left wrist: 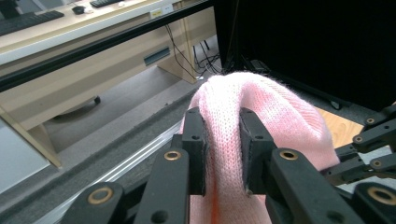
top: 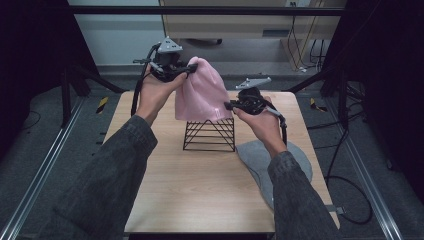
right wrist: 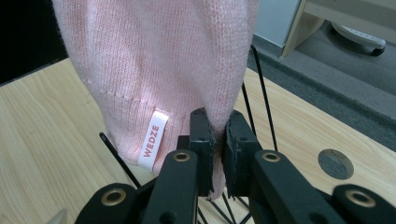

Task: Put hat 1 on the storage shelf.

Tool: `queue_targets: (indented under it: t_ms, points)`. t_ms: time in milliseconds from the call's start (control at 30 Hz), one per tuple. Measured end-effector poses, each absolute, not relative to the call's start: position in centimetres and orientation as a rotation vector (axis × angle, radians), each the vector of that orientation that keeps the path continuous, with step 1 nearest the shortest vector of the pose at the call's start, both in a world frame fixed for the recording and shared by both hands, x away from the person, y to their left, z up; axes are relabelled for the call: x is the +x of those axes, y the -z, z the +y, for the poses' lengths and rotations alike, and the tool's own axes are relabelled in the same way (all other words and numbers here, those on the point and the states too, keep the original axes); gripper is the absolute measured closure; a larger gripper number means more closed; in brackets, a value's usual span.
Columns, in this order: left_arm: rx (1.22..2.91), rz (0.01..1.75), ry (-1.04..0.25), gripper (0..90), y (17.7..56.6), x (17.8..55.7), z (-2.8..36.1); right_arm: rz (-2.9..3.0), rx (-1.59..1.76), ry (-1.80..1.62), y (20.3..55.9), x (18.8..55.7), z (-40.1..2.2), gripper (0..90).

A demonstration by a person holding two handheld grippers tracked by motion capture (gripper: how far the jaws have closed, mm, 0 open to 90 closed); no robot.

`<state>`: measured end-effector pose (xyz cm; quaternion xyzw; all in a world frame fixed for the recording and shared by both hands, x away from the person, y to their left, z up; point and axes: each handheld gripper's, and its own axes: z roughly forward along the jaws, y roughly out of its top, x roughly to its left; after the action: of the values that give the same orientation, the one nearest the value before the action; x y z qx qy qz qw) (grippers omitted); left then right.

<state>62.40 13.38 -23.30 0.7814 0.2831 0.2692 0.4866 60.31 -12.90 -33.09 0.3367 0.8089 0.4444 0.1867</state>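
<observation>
A pink knitted beanie hangs above a black wire rack at the middle of the wooden table. My left gripper is shut on the crown of the beanie, held high at the back left. My right gripper is shut on the lower hem of the beanie, just right of a white label. The rack's black wires show behind the hem. The hat's lower edge drapes over the rack's top.
A grey beanie lies flat on the table's right side under my right forearm. A round cable hole sits in the tabletop. Black frame posts and cables stand around the table, with a desk beyond.
</observation>
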Motion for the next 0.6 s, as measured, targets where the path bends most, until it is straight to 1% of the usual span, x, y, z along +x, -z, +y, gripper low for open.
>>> queue_targets:
  t_ms: [600]
  points:
    - [1.96, 0.666, -0.606, 74.4, 25.0, 60.2, 12.3, 2.299, 0.959, -1.216, 35.3, 59.1, -13.8, 83.3]
